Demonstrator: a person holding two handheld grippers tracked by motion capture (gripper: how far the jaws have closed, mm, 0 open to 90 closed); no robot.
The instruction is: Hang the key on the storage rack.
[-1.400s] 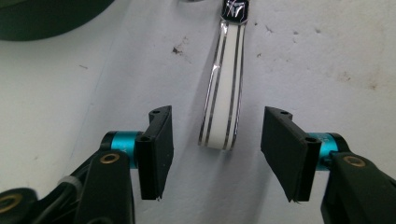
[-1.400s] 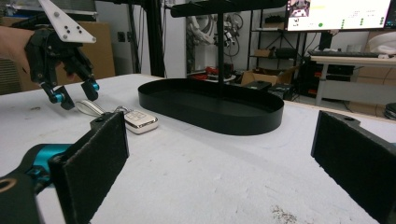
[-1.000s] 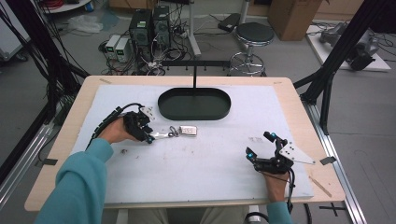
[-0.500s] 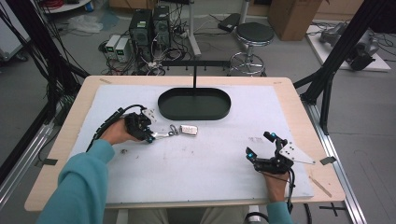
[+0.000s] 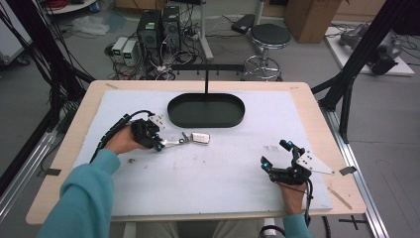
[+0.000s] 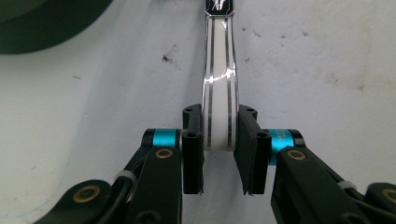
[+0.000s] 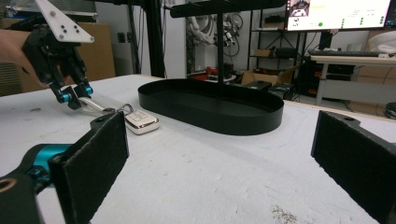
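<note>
A silver car key fob [image 5: 200, 138] lies on the white mat just in front of the black oval tray [image 5: 206, 110]. A white, chrome-edged strap [image 5: 172, 142] runs left from its ring. My left gripper [image 5: 159, 144] is shut on that strap; in the left gripper view both pads press on the strap [image 6: 218, 93], one from each side, and the left gripper [image 6: 219, 149] rests low on the mat. My right gripper [image 5: 274, 153] stands open at the front right with nothing between its pads [image 7: 91, 158]. The right gripper view looks across at the fob [image 7: 140, 122] and the tray [image 7: 210, 105].
A thin post [image 5: 206, 82] rises from the tray's back rim. The tray's dark edge [image 6: 42, 23] sits at the upper left of the left gripper view. The white mat [image 5: 213, 178] covers most of the wooden table [image 5: 317, 119]. Black frame posts flank both sides.
</note>
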